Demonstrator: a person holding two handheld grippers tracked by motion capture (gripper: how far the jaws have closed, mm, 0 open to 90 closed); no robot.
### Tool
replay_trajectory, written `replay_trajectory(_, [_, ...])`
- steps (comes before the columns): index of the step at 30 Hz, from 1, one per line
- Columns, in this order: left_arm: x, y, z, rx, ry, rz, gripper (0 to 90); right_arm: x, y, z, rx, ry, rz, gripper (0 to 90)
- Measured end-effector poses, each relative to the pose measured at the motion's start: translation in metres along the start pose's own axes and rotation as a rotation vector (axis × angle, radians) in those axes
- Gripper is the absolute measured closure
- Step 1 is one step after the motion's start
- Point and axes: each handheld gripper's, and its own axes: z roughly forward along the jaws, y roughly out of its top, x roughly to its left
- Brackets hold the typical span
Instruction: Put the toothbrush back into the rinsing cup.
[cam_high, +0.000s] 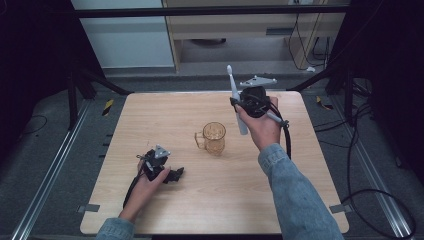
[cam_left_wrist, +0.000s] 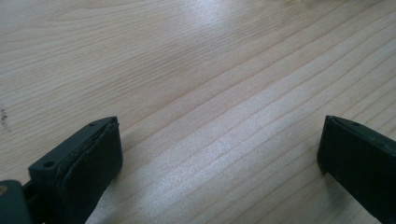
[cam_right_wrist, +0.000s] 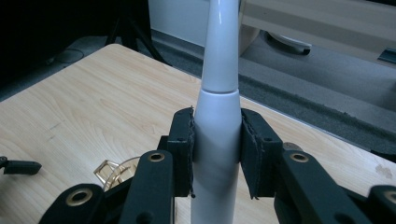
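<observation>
Right of centre: toothbrush (cam_high: 235, 97) clamped by right gripper (cam_high: 248, 103), near-upright, head up | lower left: left gripper (cam_high: 170, 175) rested on table (cam_high: 210, 200), jaws parted.

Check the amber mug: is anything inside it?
Nothing shows inside the amber mug from the high view; its bottom is too small to confirm. The toothbrush is above the table, in the right hand-held gripper.

Brightness: the desk (cam_high: 210, 200) is evenly lit from above; the surroundings are left dark
Glare: a pale sheen is seen across the wood grain in the left gripper view
Shadows: soft, short ones are cast beside the amber mug (cam_high: 214, 138)
Focus: the near black pads are blurred; the toothbrush (cam_right_wrist: 217, 126) handle is slightly smeared
Sharpness: the high view is rendered soft and grainy
</observation>
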Motion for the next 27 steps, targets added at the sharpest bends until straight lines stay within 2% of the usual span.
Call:
replay_trajectory(7, [0.000,0.000,0.000,0.000,0.000,0.000,0.0,0.004,0.007,0.004,-0.022,0.001,-0.004,67.4])
replay_trajectory(15, [0.000,0.000,0.000,0.000,0.000,0.000,0.0,0.006,0.015,0.008,-0.056,0.003,0.017,67.4])
replay_trajectory(27, [0.000,0.000,0.000,0.001,0.001,0.001,0.0,0.011,0.024,0.016,-0.078,0.003,0.016,67.4])
